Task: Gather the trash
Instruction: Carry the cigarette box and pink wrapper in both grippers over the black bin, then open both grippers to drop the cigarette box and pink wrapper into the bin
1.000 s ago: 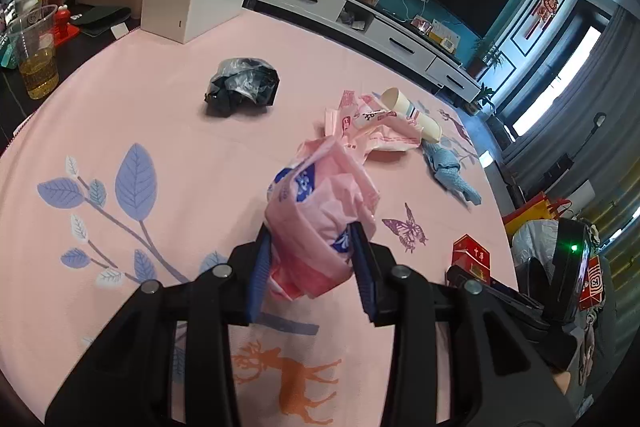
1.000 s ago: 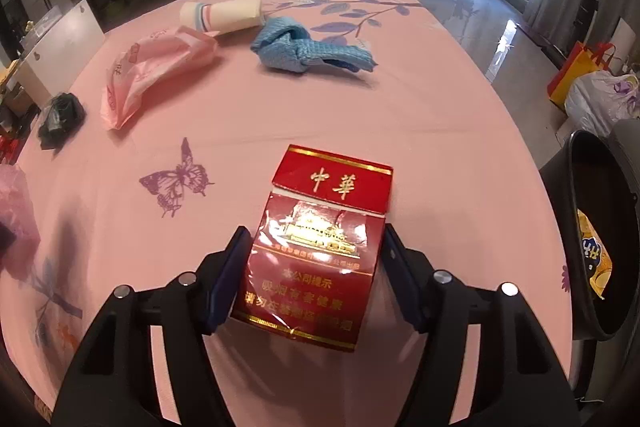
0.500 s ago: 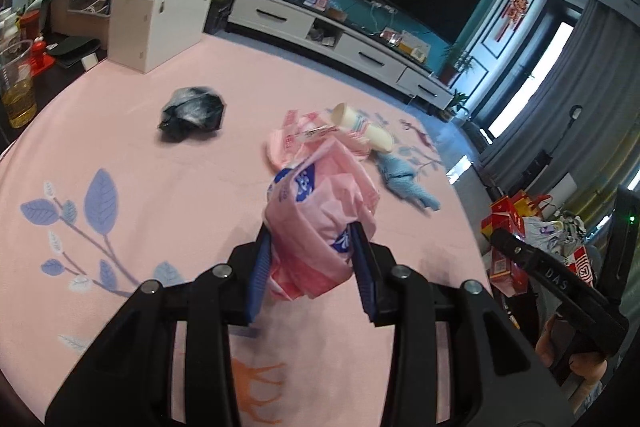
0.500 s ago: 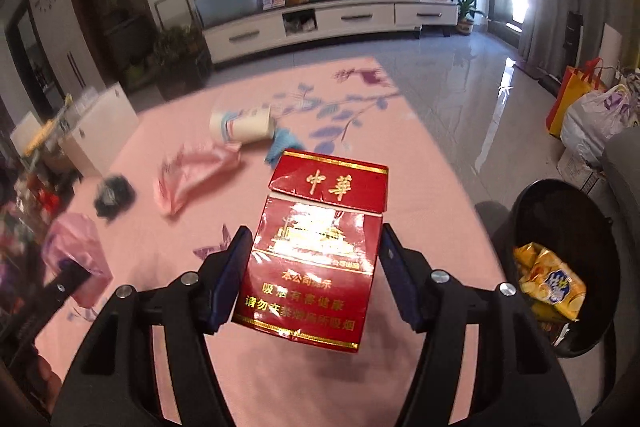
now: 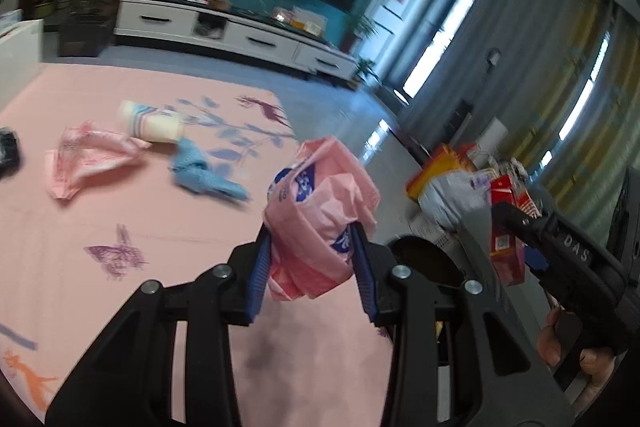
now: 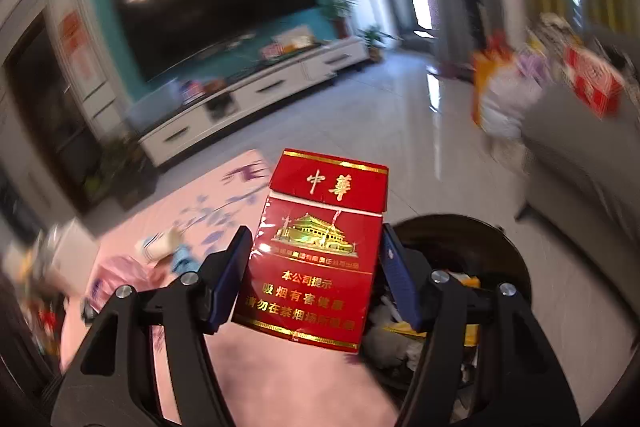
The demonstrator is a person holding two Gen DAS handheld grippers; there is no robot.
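My left gripper (image 5: 312,267) is shut on a crumpled pink plastic bag (image 5: 320,211), held above the table's right edge. My right gripper (image 6: 316,271) is shut on a red cigarette pack (image 6: 316,251) with gold print, lifted beyond the table edge. A black trash bin (image 6: 480,239) sits on the floor just behind and below the pack, with wrappers inside. In the left wrist view the same bin (image 5: 420,259) shows past the table edge, and the right gripper (image 5: 516,239) with the red pack (image 5: 506,255) hangs over it.
On the pink tablecloth (image 5: 120,219) lie a flat pink bag (image 5: 88,155), a paper cup (image 5: 152,121) on its side and a blue cloth (image 5: 200,175). Shopping bags (image 5: 452,187) stand on the floor at right. A TV cabinet (image 5: 224,31) lines the far wall.
Both grippers have swung right and upward off the table toward the black bin, each keeping its load. The table litter has slid left in view.
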